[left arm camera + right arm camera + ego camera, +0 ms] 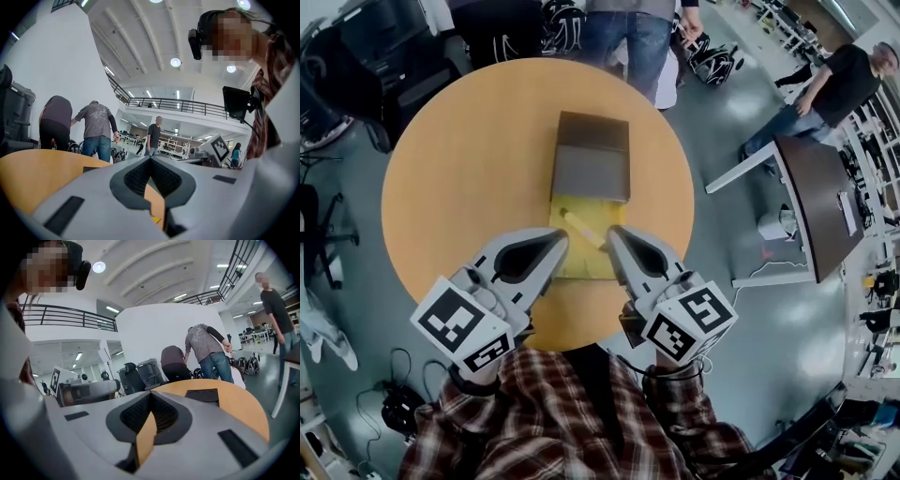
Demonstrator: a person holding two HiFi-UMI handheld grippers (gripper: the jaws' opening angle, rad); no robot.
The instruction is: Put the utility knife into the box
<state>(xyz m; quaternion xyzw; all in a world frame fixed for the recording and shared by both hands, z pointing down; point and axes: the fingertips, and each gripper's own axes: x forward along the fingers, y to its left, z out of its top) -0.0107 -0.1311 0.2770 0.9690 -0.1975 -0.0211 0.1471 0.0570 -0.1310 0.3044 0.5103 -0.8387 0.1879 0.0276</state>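
On the round wooden table lies an open box: a yellow tray with its grey-brown lid folded back behind it. The utility knife, a pale yellow stick, lies slantwise in the tray's far part. My left gripper sits at the tray's left edge and my right gripper at its right edge, both tips close beside the knife. In the left gripper view the left gripper has its jaws meeting with nothing between them. The right gripper looks the same, and the lid shows beyond it.
Two people stand just past the table's far edge and another person at the right. A dark desk and a white bin stand to the right. Chairs and cables crowd the floor at the left.
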